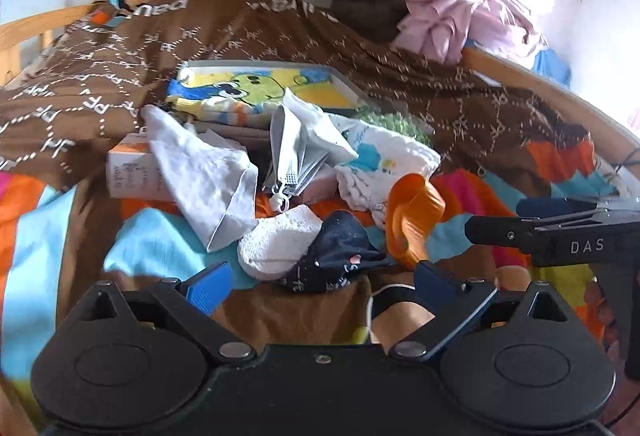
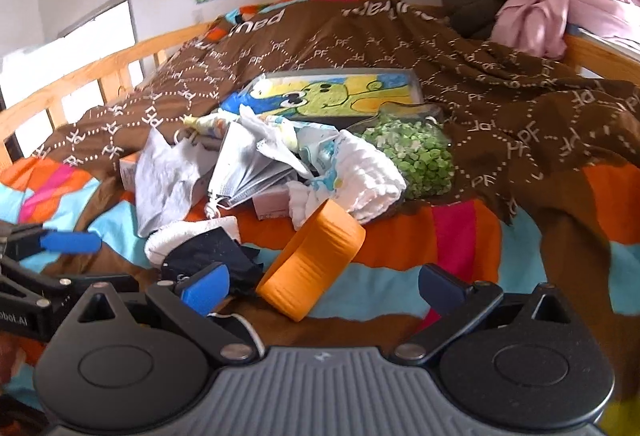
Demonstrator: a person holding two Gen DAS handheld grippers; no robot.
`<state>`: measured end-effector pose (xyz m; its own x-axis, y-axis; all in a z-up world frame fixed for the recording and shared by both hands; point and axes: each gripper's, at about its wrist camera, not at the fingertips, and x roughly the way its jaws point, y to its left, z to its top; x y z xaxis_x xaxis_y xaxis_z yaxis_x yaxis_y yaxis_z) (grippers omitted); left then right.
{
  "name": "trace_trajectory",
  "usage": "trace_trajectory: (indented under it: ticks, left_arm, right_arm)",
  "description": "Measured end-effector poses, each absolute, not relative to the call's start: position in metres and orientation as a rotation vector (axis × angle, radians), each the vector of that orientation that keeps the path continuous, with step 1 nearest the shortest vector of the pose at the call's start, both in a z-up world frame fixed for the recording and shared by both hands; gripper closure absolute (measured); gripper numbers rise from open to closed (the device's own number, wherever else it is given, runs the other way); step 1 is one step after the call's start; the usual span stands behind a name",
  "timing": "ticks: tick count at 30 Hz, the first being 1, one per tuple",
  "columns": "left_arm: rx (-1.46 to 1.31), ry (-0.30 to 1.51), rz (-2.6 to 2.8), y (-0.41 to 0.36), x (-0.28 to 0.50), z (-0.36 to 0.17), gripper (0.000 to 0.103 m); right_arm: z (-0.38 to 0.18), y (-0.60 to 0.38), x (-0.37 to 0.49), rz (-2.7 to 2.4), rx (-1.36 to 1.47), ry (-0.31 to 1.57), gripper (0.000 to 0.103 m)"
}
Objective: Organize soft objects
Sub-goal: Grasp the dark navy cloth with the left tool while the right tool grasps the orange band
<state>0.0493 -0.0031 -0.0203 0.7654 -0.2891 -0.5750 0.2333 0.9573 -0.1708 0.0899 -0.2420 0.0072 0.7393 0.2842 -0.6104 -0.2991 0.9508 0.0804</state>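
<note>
My left tool (image 1: 320, 282) and my right tool (image 2: 322, 286) both stand wide apart, gripping nothing. The pile of soft things lies on the bed's colourful patterned blanket (image 2: 472, 236): a fluffy white sock (image 1: 276, 242) touching a dark navy printed cloth (image 1: 340, 256), with an orange ribbed plastic band (image 2: 316, 260) just beside.

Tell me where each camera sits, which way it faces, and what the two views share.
Left wrist: on the left gripper, low over the bed, facing the clutter pile and postered wall; its open blue fingers show, the right gripper enters from the right.
Right wrist: on the right gripper, same direction, slightly rightward; open fingers show, the left gripper at left.
Shared: orange band, white sock, dark sock, face masks.
</note>
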Motion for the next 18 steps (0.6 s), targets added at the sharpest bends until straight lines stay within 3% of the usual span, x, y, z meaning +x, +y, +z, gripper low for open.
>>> trace_trajectory:
  ticks: [15,18]
  left_arm:
    - [0.07,0.669,-0.424,-0.018,0.096,-0.042,0.006]
    - [0.103,0.691,-0.473,-0.021,0.105,-0.044,0.008]
  right_arm:
    - [-0.015,-0.22,0.139,0.497,-0.232,0.635,0.001]
    - [-0.019,-0.223,0.144,0.53,-0.229,0.632,0.007]
